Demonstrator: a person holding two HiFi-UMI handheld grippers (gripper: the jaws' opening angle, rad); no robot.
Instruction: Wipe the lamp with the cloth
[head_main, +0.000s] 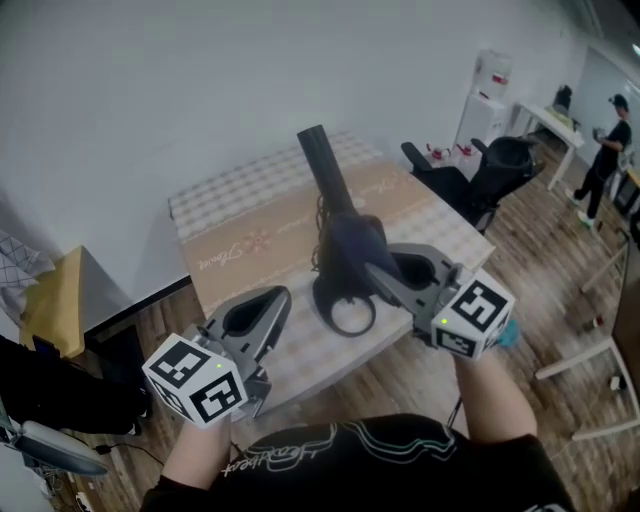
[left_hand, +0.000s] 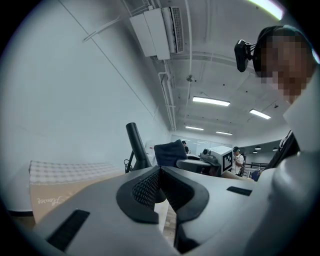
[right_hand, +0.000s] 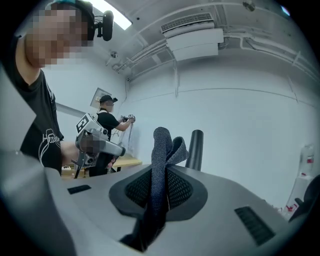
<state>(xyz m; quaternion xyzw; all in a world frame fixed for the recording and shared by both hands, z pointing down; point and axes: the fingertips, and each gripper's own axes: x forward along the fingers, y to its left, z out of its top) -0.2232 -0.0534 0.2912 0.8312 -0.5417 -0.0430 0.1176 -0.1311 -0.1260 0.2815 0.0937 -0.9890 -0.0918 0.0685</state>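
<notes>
a: what's your right tool doing?

b: my right tool (right_hand: 162, 172) is clamped on the cloth (right_hand: 161, 150). the dark knit fabric is pinched between both pads, a fold of it stands up above the tips, and the rest hangs down behind them.

a: and the left?

b: my left tool (left_hand: 160, 171) has its tips together with nothing between them. it's held low at the near edge of the counter (head_main: 250, 230), pointing toward the lamp (head_main: 325, 165).

a: where is the lamp?

b: it stands on the counter about midway between my two tools. its ring-shaped foot (head_main: 345, 310) lies flat on the tablecloth and its black tube (left_hand: 134, 142) slants up and away from me.

a: is the cloth on it?

b: from the head view the bunched cloth sits over the lamp's lower stem, just above the foot. i can't tell whether it actually presses on the lamp or is only in front of it. from the left tool's view it shows just to the right of the tube.

a: what's hidden?

b: the stretch of stem between tube and foot is covered by the cloth and my right tool. in the left tool's view the foot is cut off behind the tool's own body. in the right tool's view only the top of the tube peeks past the cloth.
</notes>
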